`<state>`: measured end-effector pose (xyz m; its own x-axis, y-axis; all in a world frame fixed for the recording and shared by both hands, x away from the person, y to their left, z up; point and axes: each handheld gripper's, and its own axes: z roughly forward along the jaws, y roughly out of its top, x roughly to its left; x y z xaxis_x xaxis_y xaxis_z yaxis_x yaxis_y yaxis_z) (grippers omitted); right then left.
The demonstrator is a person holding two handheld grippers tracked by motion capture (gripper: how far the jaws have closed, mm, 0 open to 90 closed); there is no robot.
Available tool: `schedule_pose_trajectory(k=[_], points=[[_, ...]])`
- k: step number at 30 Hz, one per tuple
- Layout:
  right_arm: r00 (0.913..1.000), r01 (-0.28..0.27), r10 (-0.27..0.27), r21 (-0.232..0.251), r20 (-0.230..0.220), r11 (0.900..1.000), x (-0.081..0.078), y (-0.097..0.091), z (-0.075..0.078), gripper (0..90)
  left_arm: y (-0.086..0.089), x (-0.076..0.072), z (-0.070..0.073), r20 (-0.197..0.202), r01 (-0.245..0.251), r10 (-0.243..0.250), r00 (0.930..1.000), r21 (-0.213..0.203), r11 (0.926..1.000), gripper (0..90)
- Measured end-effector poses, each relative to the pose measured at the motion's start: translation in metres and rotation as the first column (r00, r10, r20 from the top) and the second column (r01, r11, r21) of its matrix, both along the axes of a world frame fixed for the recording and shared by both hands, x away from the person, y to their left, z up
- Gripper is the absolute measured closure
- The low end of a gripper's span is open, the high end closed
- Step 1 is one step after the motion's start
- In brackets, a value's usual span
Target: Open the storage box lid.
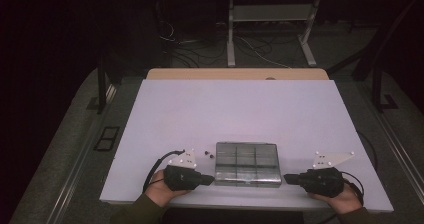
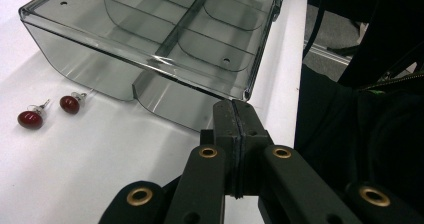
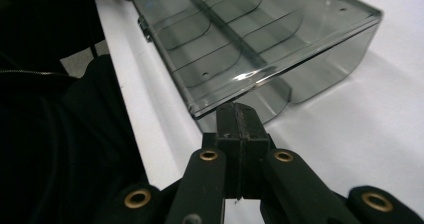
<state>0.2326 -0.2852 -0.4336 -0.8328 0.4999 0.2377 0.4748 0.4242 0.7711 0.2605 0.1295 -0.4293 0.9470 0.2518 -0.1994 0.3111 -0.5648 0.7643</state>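
Both grippers, left (image 1: 209,178) and right (image 1: 289,178), are resting with fingers pressed together, empty, as we are flanking the clear box (image 1: 248,164), seemingly readying to handle it.

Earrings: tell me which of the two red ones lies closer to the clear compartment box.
The red earring on the right in the left gripper view, just off the box's wall. Its twin lies farther out on the white table.
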Motion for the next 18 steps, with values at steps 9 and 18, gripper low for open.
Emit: schedule_pose_trajectory(k=[9,18], points=[[0.9988,-0.048,0.047,-0.01,-0.011,0.9988,-0.001,0.0055,-0.0022,88.9,0.0002,0.0009,-0.0003,0.002,0.006,-0.006,1.0,-0.002,1.0,89.3],[0.9984,-0.055,0.055,-0.007,-0.013,0.9985,-0.0007,0.0055,-0.0027,89.0,0.0004,0.0014,-0.0004,-0.001,0.008,-0.008,1.0,-0.003,1.0,89.3]])
